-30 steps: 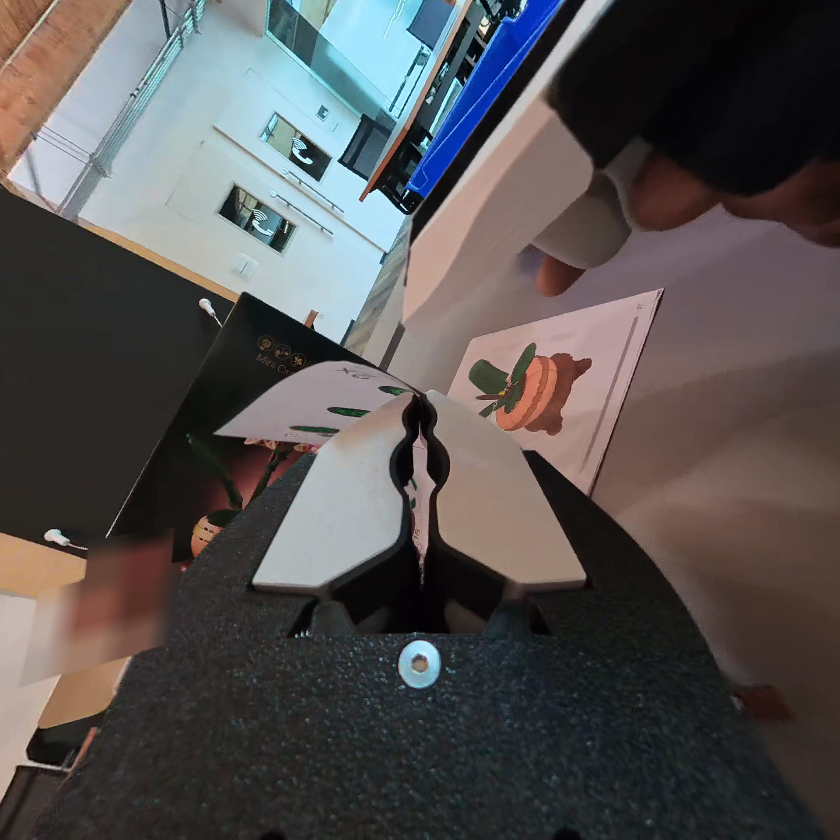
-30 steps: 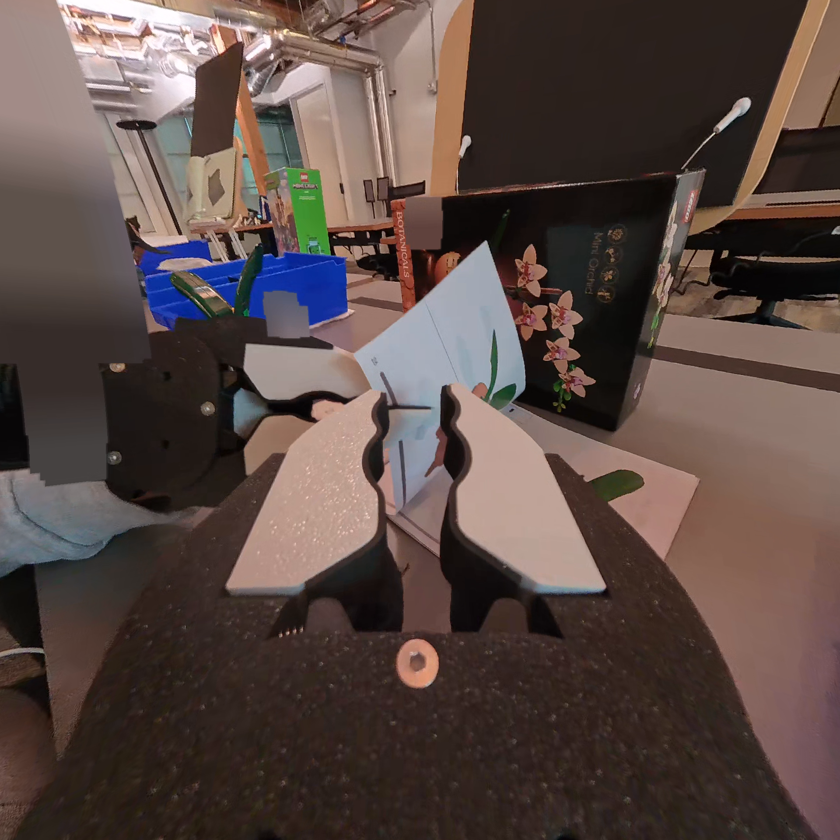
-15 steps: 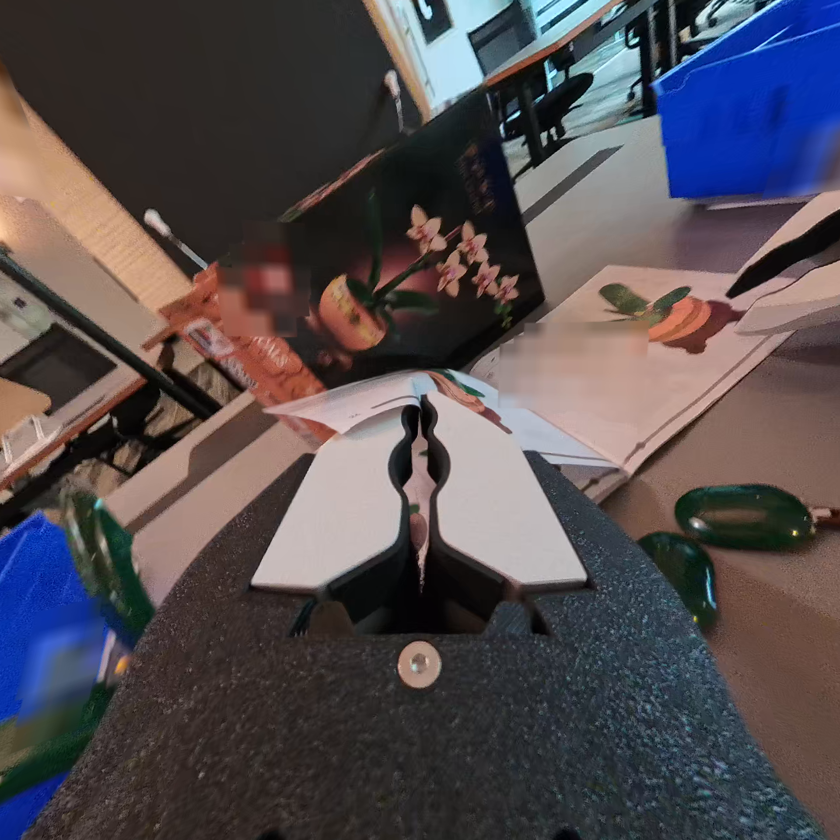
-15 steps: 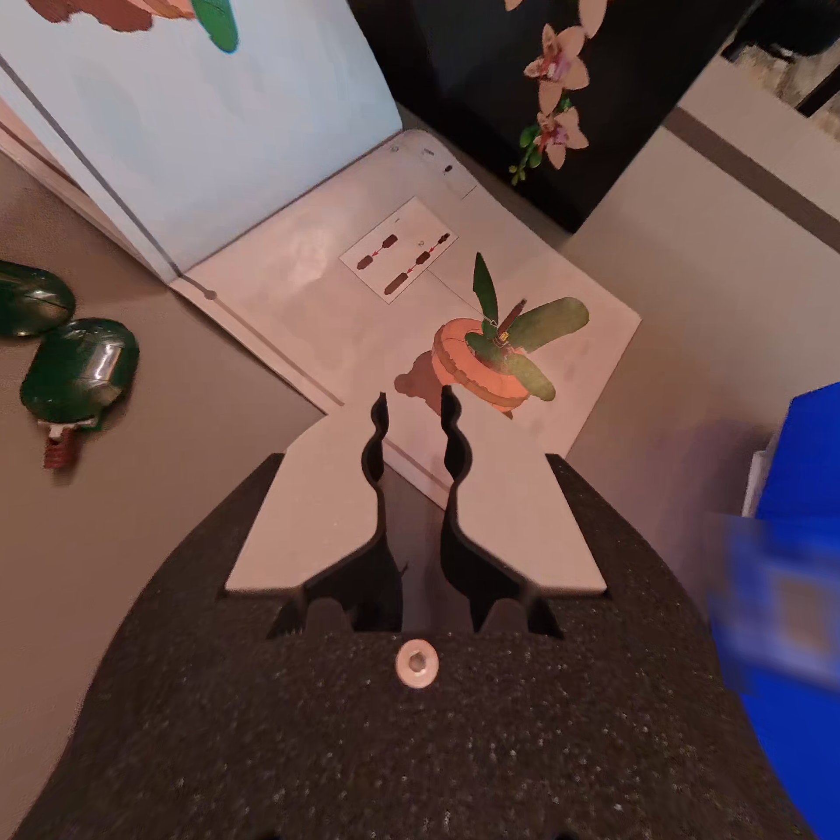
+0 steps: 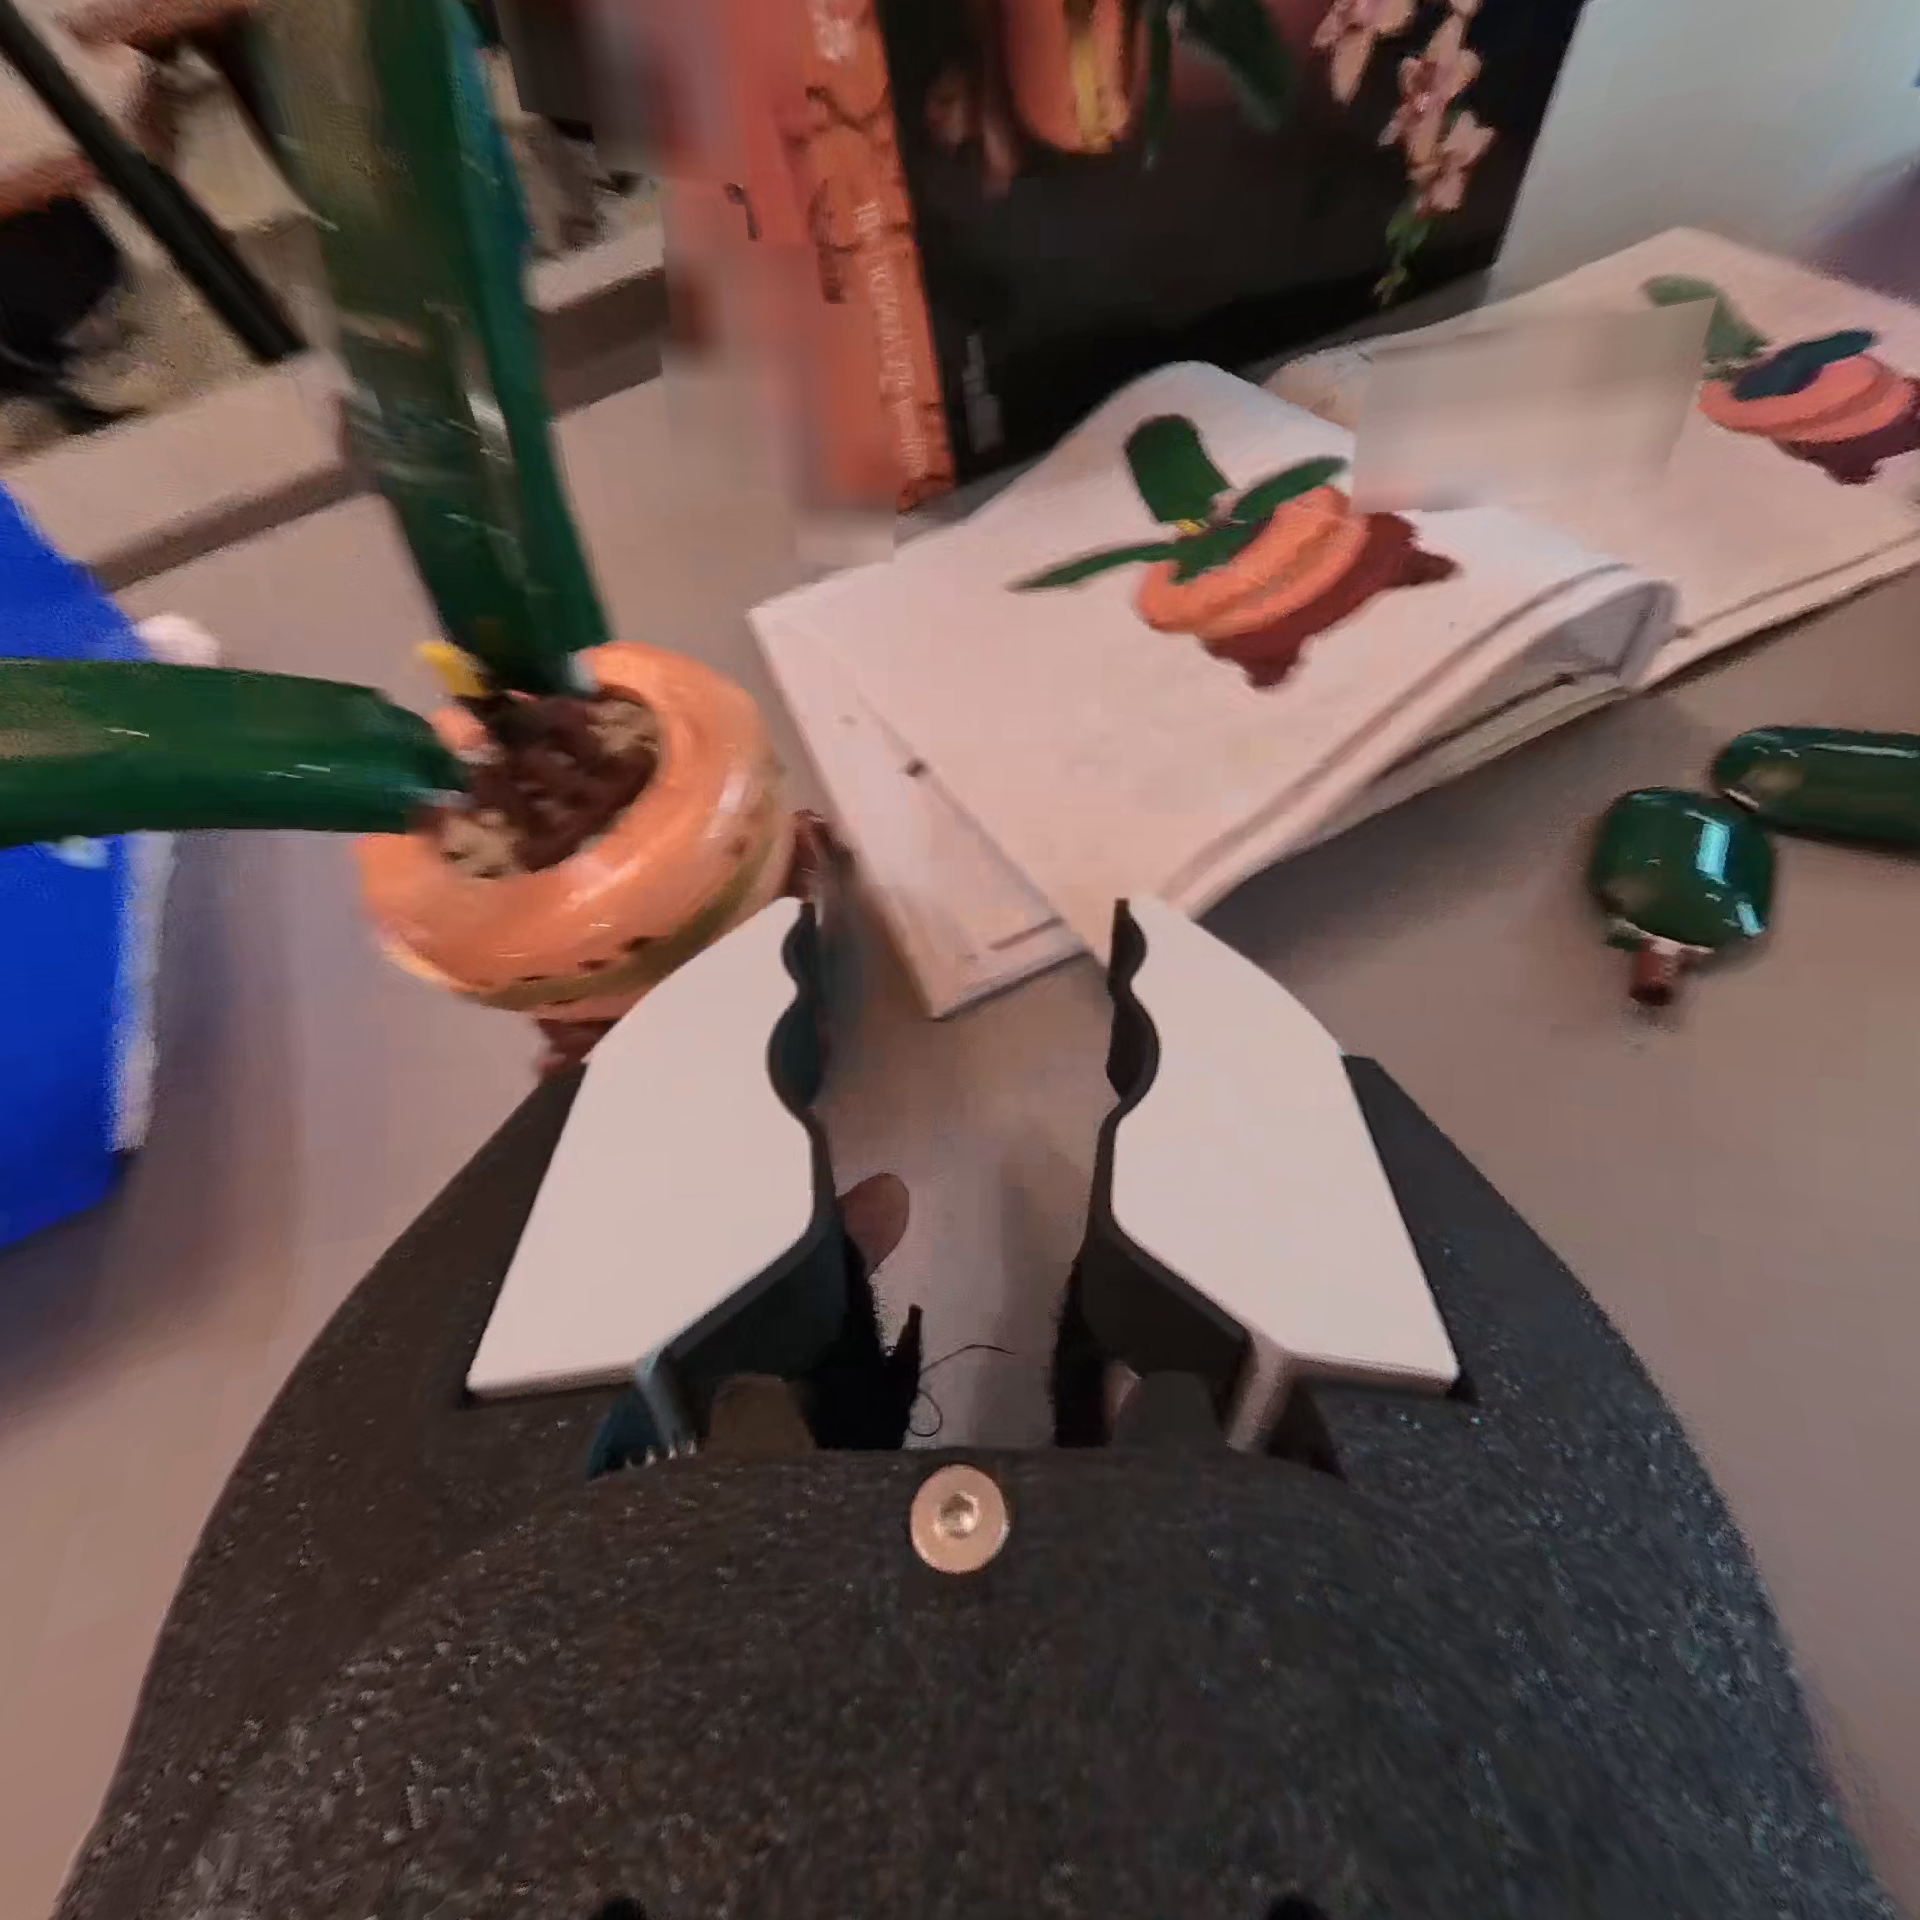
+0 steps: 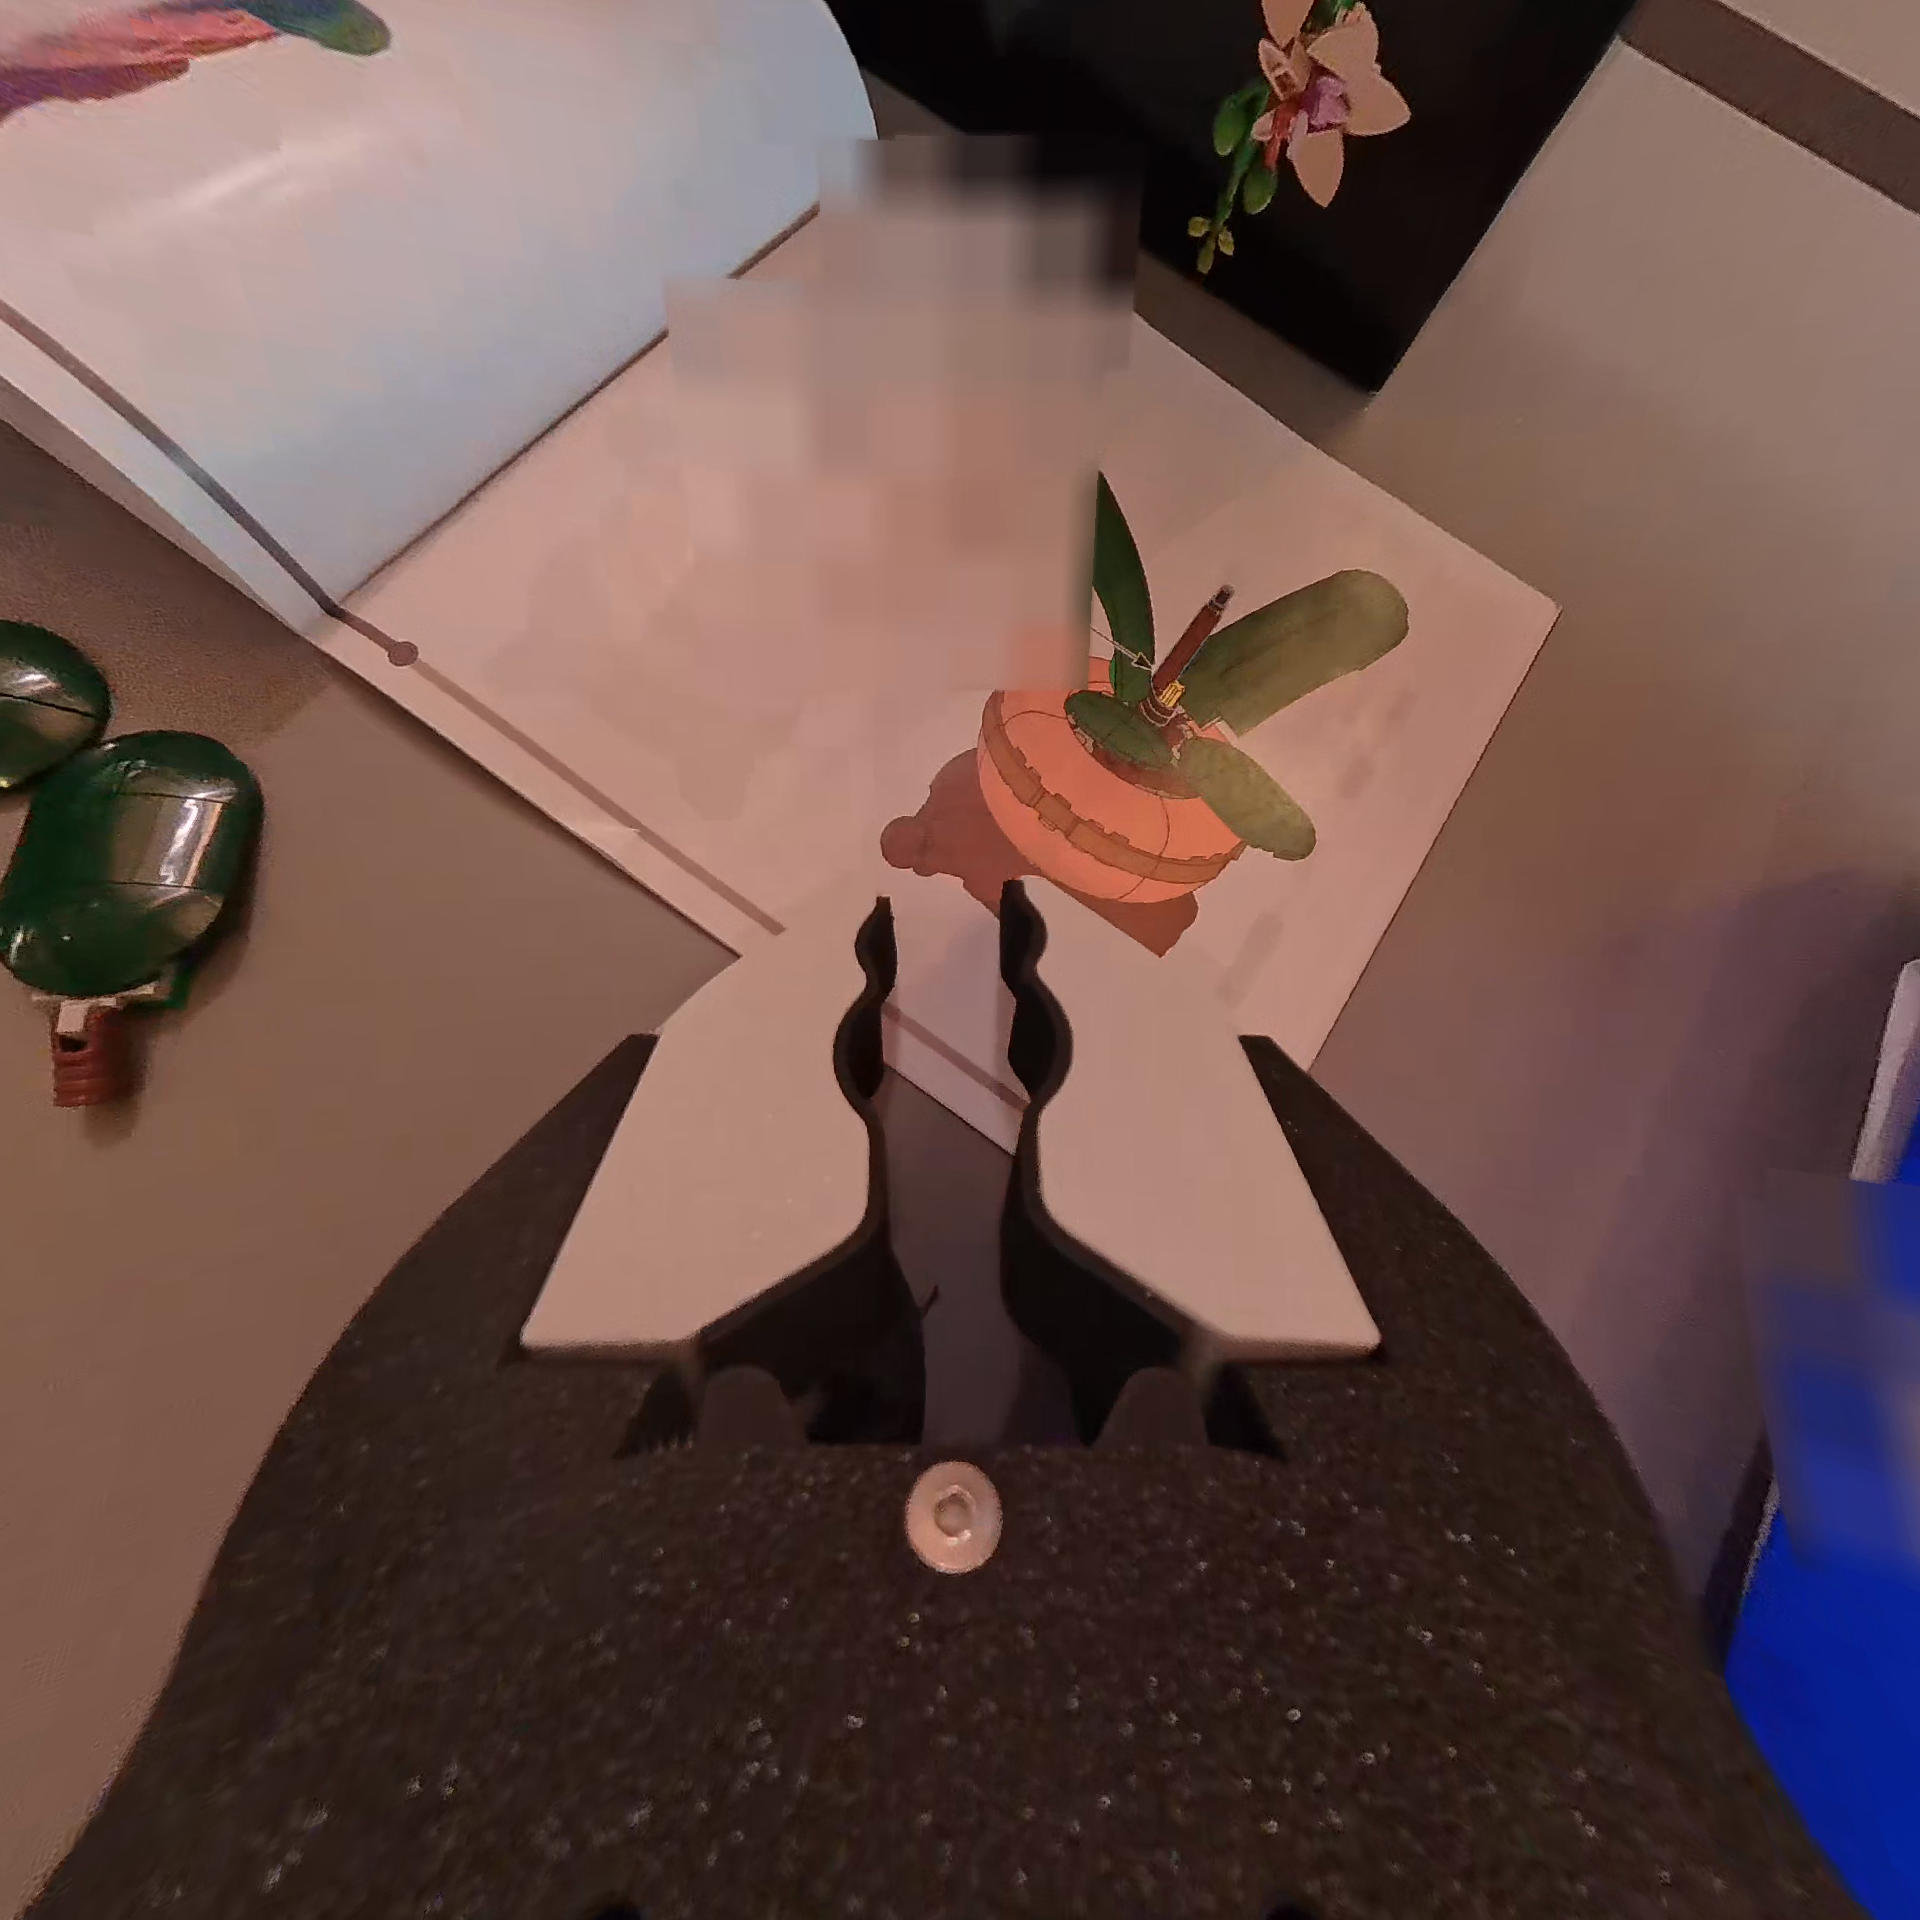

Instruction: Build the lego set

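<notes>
There, on the grey table (image 5: 312, 1195), the partly built lego plant sat just ahead and to the left of the left gripper (image 5: 961, 920): an orange pot (image 5: 582, 842) with brown fill, one dark green leaf (image 5: 457, 343) rising upright from it and another (image 5: 197, 743) stretching out sideways to the left. The left gripper's jaws were spread wide with nothing between them, its left fingertip close beside the pot's rim, though motion blur made contact impossible to judge. To the right of the pot lay the open instruction booklet (image 5: 1195, 727), its pages showing drawings of the same pot, and beyond it stood the dark set box (image 5: 1195, 208) with pink orchids printed on it. Two loose green leaf pieces (image 5: 1683, 868) lay on the table by the booklet's near right corner, touching or nearly so; the nearer one ended in a small brown peg. The right gripper (image 6: 940, 914) hovered over the booklet's (image 6: 727, 644) near edge with its jaws narrowly parted and empty, the leaf pieces (image 6: 125, 862) off to its left. A blue bin (image 6: 1860, 1507) stood at the right edge of its view — and another blue bin (image 5: 52, 935) sat left of the pot.
</notes>
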Action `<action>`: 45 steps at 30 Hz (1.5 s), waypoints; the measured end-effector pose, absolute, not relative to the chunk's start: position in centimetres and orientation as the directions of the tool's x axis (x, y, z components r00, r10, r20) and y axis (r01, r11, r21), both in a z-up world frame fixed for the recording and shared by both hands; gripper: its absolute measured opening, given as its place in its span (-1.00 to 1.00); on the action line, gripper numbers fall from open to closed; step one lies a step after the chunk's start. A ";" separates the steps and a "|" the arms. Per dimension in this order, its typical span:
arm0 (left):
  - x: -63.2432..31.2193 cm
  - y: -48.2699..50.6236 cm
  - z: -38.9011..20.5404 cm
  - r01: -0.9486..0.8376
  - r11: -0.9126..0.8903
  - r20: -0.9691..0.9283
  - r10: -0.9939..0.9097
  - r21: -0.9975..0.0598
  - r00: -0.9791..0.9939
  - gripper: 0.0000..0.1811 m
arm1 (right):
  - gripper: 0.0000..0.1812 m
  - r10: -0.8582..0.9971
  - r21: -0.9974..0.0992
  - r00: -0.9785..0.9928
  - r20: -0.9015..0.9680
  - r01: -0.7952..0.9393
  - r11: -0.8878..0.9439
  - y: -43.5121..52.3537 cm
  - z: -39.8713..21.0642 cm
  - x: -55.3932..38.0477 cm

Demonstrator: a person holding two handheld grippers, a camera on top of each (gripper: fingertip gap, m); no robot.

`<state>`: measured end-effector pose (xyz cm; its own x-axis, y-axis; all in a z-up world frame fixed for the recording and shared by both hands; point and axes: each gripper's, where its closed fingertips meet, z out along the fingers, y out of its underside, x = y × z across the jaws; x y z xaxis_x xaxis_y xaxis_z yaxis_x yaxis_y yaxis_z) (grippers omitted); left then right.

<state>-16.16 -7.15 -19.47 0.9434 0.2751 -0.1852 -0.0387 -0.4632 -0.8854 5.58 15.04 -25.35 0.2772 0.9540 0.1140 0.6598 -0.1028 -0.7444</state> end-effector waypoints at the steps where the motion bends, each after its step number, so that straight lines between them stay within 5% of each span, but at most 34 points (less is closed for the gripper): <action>1: -16.3 -7.1 -18.0 -0.085 -0.427 -0.226 0.292 -0.900 0.929 -0.39 | -0.82 0.955 -0.749 0.267 0.127 0.657 -0.084 15.0 -25.0 5.5; 5: -11.6 -2.6 -12.8 -0.373 -0.228 -0.411 0.149 -0.899 0.899 -0.70 | -0.97 0.989 -0.823 0.073 0.131 0.564 0.067 11.9 -21.9 2.3; 14: -4.4 8.2 -21.4 -0.724 -0.265 -0.624 -0.375 -0.637 0.685 -0.97 | -0.98 0.928 -0.747 -0.356 0.111 0.585 0.314 9.5 -22.7 -6.6; 21: -5.4 8.1 -25.1 -0.741 -0.345 -0.575 -0.472 -0.576 0.668 -1.00 | -1.00 0.927 -0.693 -0.376 0.002 0.667 0.272 10.1 -25.5 -6.9; 33: -7.1 7.7 -23.2 -0.799 -0.298 -0.699 -0.387 -0.522 0.601 -0.98 | -1.00 0.905 -0.740 -0.386 0.178 0.554 0.382 11.7 -25.5 -9.2; 40: -7.8 5.1 -22.2 -0.579 -0.310 -0.386 -0.504 -0.754 0.773 -0.98 | -0.98 0.876 -0.832 -0.447 0.184 0.404 0.381 10.7 -22.3 -8.4; 45: -8.1 3.2 -22.0 -0.605 -0.297 -0.363 -0.582 -0.739 0.728 -0.99 | -0.98 0.798 -0.767 -0.587 0.136 0.448 0.460 8.7 -23.9 -6.8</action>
